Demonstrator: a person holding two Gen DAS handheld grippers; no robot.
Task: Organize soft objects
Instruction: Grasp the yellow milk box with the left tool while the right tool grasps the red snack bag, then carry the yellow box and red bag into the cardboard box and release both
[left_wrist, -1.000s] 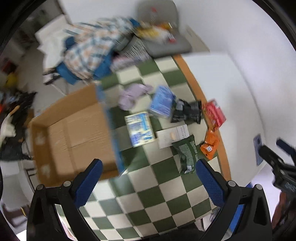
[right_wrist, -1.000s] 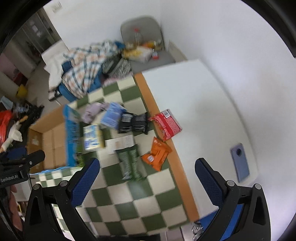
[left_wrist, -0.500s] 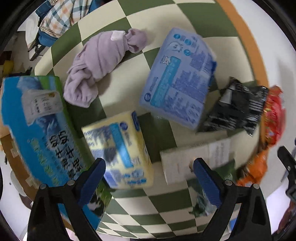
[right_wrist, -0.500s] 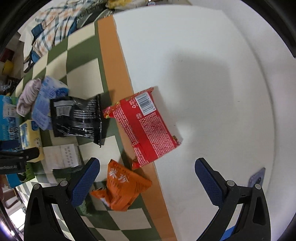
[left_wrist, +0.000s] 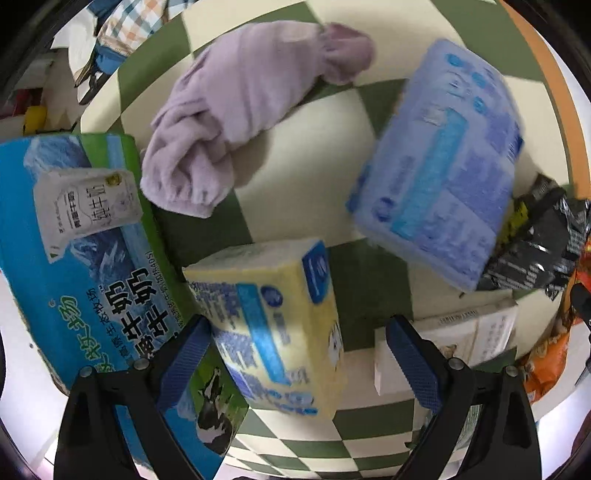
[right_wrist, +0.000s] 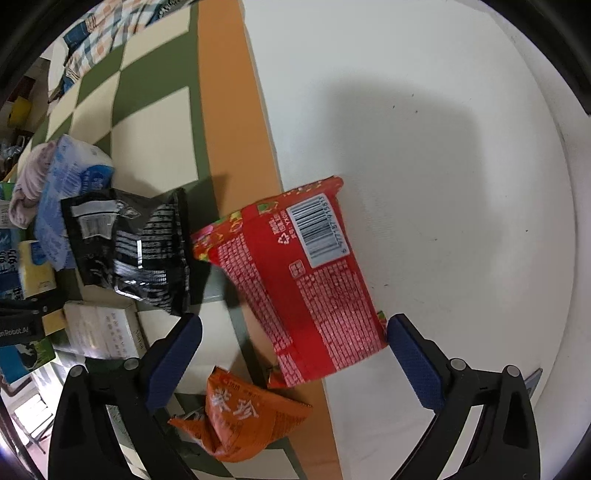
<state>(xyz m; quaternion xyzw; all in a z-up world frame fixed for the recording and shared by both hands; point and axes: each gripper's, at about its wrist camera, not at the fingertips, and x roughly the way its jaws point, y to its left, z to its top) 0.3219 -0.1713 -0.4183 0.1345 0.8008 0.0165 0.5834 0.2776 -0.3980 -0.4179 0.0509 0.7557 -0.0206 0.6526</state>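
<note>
Two hand-held grippers hang over a table spread with a green-and-cream checked cloth (left_wrist: 295, 155), neither holding anything. Nearest the left camera, the left gripper (left_wrist: 299, 354) stands wide open with the yellow tissue pack (left_wrist: 273, 332) between its blue pads; whether a pad touches the pack cannot be told. A white carton (left_wrist: 450, 339) lies just beside the gripper's right finger. To the left, a blue-and-green milk box (left_wrist: 85, 258) rises at the cloth's edge. Farther out lie a crumpled lilac towel (left_wrist: 240, 99) and, to its right, a blurred blue tissue pack (left_wrist: 443, 170), its far end against a black snack bag (left_wrist: 535, 251).

On the other side, the right gripper (right_wrist: 295, 350) is likewise wide open and empty. An orange snack packet (right_wrist: 240, 417) sits crumpled nearest the lens. Beyond it, the red snack bag (right_wrist: 306, 280) lies across the cloth's orange border (right_wrist: 229, 122), partly on the bare white tabletop (right_wrist: 443, 147), its near end between the fingers. The black bag lies to its left on the cloth.

By the look of it, sorting has barely begun: the tissue packs, the towel and the snack bags are all loose on the table, and 2 first grasps appear imminent.
</note>
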